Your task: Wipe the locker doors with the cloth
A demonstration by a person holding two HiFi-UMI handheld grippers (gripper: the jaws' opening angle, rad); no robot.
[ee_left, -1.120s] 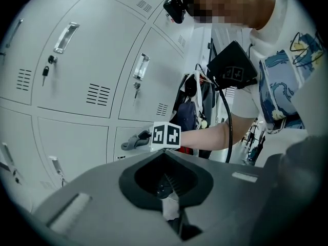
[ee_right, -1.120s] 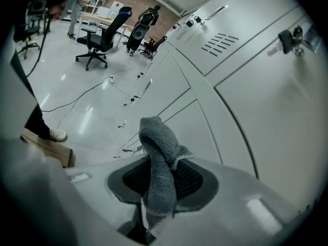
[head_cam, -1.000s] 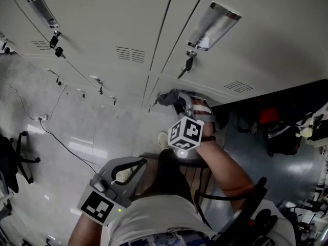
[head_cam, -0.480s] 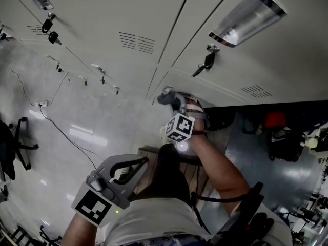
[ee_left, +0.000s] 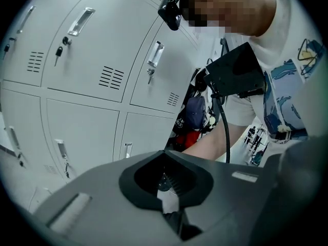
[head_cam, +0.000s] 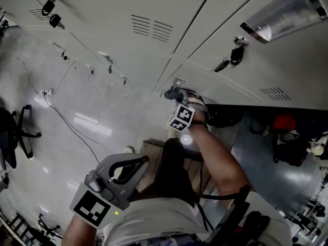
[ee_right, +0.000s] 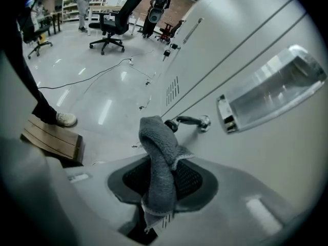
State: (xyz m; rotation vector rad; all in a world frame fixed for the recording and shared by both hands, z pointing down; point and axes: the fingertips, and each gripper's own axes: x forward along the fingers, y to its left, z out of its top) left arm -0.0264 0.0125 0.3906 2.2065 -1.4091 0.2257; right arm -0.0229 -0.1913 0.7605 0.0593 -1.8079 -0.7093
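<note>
- The right gripper (head_cam: 175, 93) has gone down the locker doors (head_cam: 205, 29). One second ago it was just under the hanging key (head_cam: 233, 55). Now it is well apart from this key, on the floor side, at the seam where a lower door (head_cam: 225, 88) begins.
- My judgement is that the stroke near the hanging key is finished and the wiping passes on to the lower door. Much door surface is still to do.
- The right gripper is clenched on the grey cloth (ee_right: 159, 163), which stands up between its jaws as a folded loop.
- Only the right gripper view shows the cloth end clearly. It is just beside a second lock (ee_right: 190, 121), lower than the hanging key, with a bright recessed handle (ee_right: 271, 88) near it. I cannot tell whether the grey cloth really touches the metal.
- The left gripper (ee_left: 164, 155) is far from the hanging key, low at the person's side. Its own view shows the jaws brought together with nothing between them.
</note>
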